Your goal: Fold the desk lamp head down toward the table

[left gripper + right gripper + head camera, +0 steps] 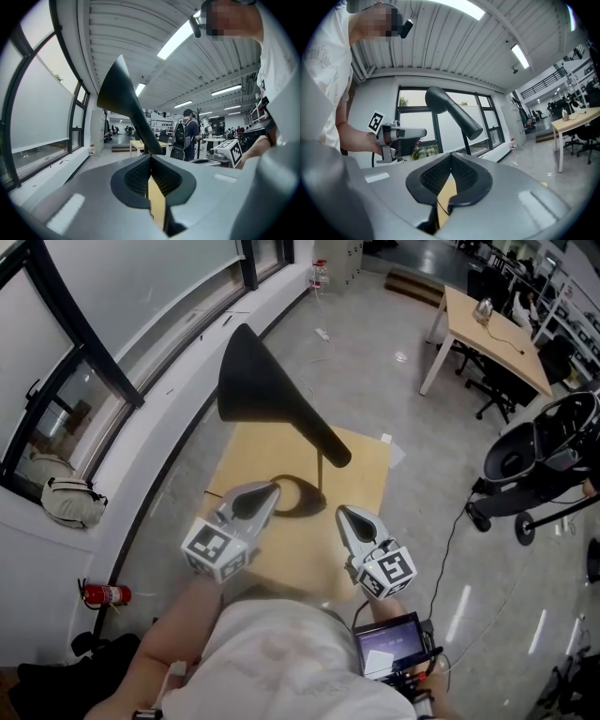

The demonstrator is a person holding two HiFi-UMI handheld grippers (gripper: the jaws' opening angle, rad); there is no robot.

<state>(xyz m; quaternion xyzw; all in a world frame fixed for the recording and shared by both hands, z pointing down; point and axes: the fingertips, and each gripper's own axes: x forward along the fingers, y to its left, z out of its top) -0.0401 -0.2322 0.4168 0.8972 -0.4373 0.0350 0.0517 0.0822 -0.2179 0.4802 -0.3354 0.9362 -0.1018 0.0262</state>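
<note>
Pointing level toward the desk lamp (272,399), left gripper (272,488) and right gripper (341,513) have fingers closed, empty.

So the left tongs (151,157) are pinched shut, empty, with the black cone lamp head (117,91) sticking up just behind, slanting up-left. A person with a backpack (182,133) stands far back.

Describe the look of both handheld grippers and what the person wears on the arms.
Both the left gripper and the right gripper have smooth light-grey shells tapering to a point, with black ribbed lining inside the jaws. Each carries a white cube printed with black square markers. The person wears a white short-sleeved T-shirt, leaving the forearms bare.
</note>
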